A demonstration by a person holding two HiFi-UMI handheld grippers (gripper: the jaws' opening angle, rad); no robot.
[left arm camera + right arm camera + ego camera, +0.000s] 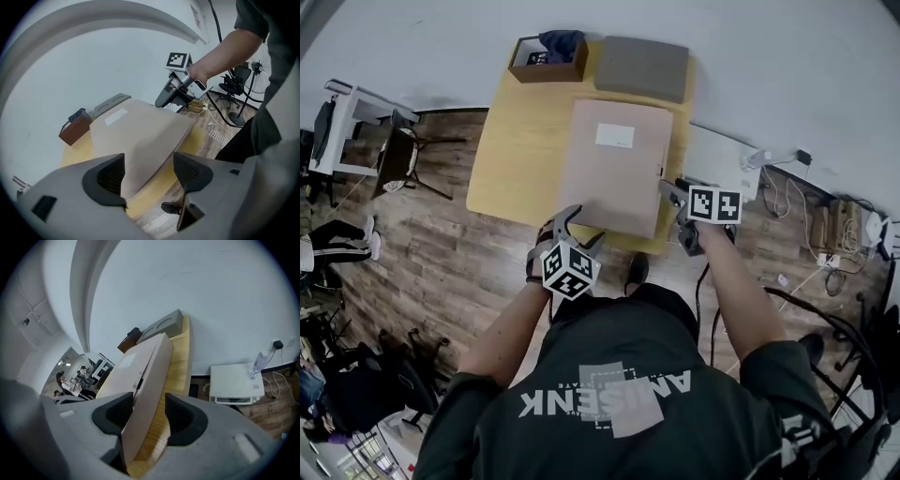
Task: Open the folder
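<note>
A thick beige folder [614, 164] with a white label [615, 135] lies shut on the wooden table [511, 159]. My left gripper [581, 227] hangs over its near left corner. In the left gripper view the jaws [149, 176] stand wide apart, with that corner of the folder [140, 136] below and between them, untouched. My right gripper [677, 192] is at the folder's right edge near the front. In the right gripper view the folder's side [150, 380] runs between the open gripper [149, 414], with a strip of table showing by the right pad.
A brown box [548, 58] with dark items and a grey flat case [641, 67] sit at the table's far end. A white unit [233, 383] with a bottle [259, 363] stands on the floor to the right, among cables. A shoe [171, 207] shows under the near edge.
</note>
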